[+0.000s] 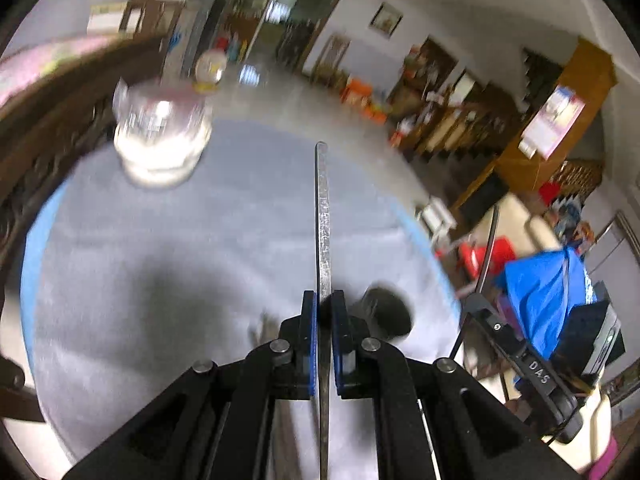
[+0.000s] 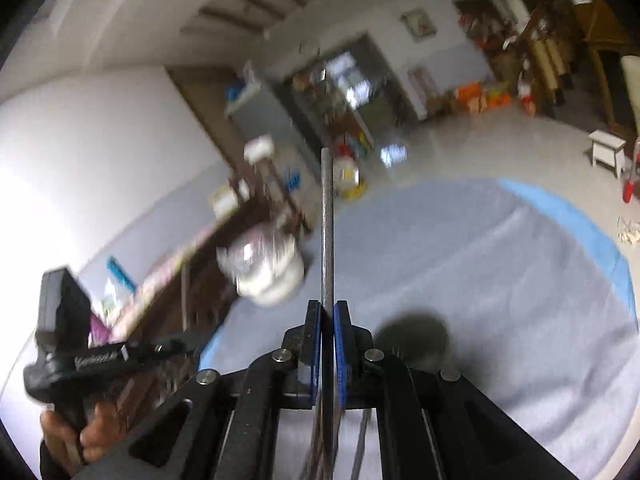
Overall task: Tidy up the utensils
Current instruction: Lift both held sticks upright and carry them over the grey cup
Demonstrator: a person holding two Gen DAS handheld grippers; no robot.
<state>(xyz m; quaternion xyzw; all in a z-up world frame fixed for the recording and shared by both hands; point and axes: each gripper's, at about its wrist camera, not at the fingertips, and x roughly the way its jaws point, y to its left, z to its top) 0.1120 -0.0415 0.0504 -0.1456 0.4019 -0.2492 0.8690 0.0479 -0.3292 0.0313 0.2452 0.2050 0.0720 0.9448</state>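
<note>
Pinching hard, the left gripper (image 1: 324,300) clamps a thin metal utensil handle (image 1: 322,216) low in frame; the right gripper (image 2: 328,310) squeezes another handle (image 2: 327,224). Further up-left stands the blurred glass jar (image 1: 160,136) on grey cloth (image 1: 160,260). Risk: narrow steel slipping or pivoting between pads, or clipping and toppling the jar.

Left wrist view: white capitals "DAS" stand on the black body of the right gripper (image 1: 538,376), at the lower right edge. Right wrist view: a short white word runs along the black body of the left gripper (image 2: 100,360), too blurred to read. A wall calendar (image 1: 554,120) on a wooden cabinet carries print too small to make out. No other legible text in either view.
</note>
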